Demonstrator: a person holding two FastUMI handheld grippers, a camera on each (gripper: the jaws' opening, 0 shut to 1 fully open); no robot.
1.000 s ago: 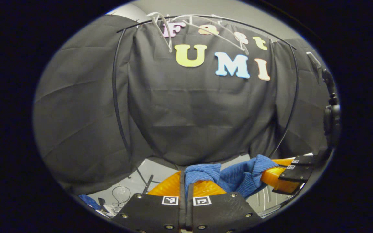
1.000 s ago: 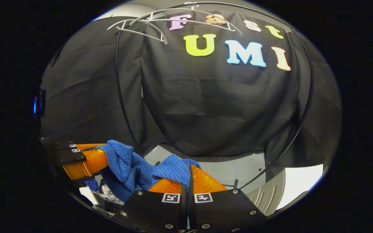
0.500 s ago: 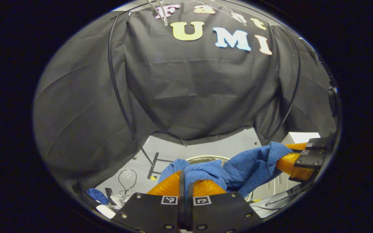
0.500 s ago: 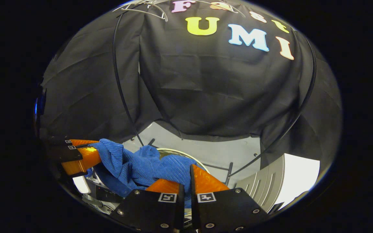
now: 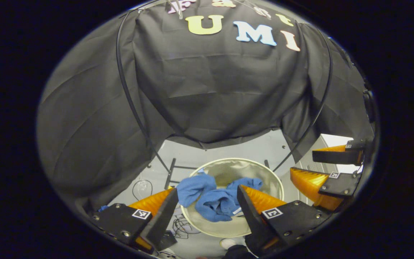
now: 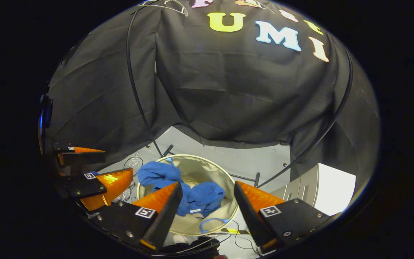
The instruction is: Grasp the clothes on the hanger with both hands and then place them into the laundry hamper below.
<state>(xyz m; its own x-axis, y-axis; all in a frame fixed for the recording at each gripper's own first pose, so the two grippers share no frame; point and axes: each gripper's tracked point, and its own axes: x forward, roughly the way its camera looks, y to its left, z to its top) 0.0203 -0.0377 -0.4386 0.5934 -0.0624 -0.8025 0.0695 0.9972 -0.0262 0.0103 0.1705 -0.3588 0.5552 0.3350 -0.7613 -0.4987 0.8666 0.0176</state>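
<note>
The blue knit garment (image 5: 210, 203) lies crumpled inside the round pale laundry hamper (image 5: 235, 160) on the floor below, one fold reaching its left rim. My left gripper (image 5: 207, 189) hangs open above it, nothing between its fingers. My right gripper (image 5: 302, 162) shows at the right edge of the left gripper view, also open. In the right gripper view, the right gripper (image 6: 208, 184) stands open over the garment (image 6: 201, 198) in the hamper (image 6: 192, 157), with the left gripper (image 6: 118, 162) open at the left. Bare white hangers (image 6: 164, 5) hang on the rail above.
The black clothes rack's curved poles (image 5: 128, 97) and floor feet (image 5: 171, 172) flank the hamper. Loose cables (image 5: 140, 187) lie on the grey floor at the left. A white ribbed unit (image 6: 331, 187) stands at the right.
Both grippers have come down over the hamper and opened. The blue garment they held between them has dropped into the hamper.
</note>
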